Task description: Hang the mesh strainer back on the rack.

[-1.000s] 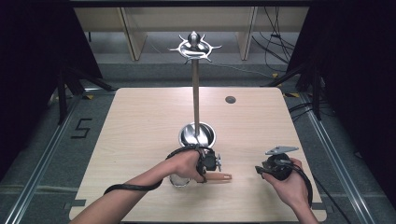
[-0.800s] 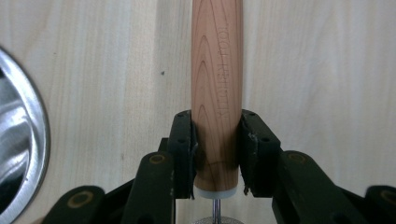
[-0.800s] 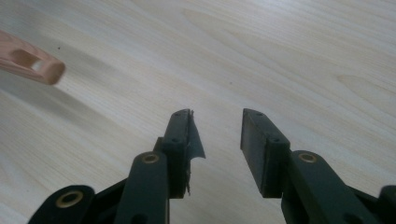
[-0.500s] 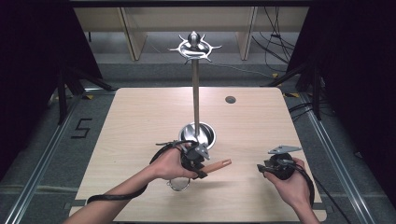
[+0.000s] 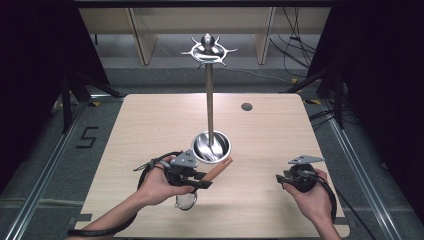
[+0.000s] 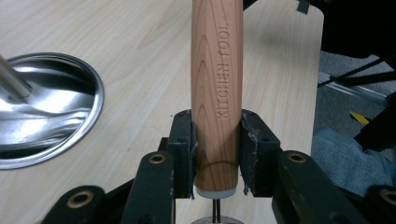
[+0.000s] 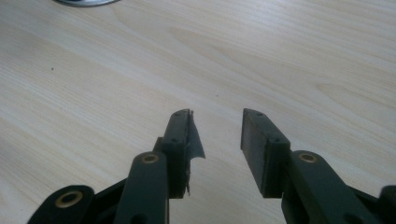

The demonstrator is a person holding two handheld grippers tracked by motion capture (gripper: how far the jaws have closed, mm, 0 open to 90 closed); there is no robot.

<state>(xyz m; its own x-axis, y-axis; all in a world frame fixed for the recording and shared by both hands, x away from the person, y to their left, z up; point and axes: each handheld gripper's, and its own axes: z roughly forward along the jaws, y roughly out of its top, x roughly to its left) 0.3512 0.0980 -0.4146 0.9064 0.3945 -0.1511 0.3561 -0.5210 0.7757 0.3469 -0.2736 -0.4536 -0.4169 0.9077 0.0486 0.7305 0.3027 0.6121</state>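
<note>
Left claw [image 6: 217, 154] clamps the round wooden tool handle [image 6: 217, 79] near its end; the long overhang beyond could lever it loose. Right claw [image 7: 217, 135] is apart, empty.

The left gripper [image 5: 200, 181], clamped on the wooden handle [image 5: 218, 169], has been carried slightly farther from the near edge. The handle's free end has been swung up toward the steel base [image 5: 212, 147].

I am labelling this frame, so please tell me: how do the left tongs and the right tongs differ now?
The left tongs are shut on a wooden handle; the right tongs are open and hold nothing. The left tongs sit beside the steel base; the right tongs sit apart from it. Both have black jaws over the table.
</note>
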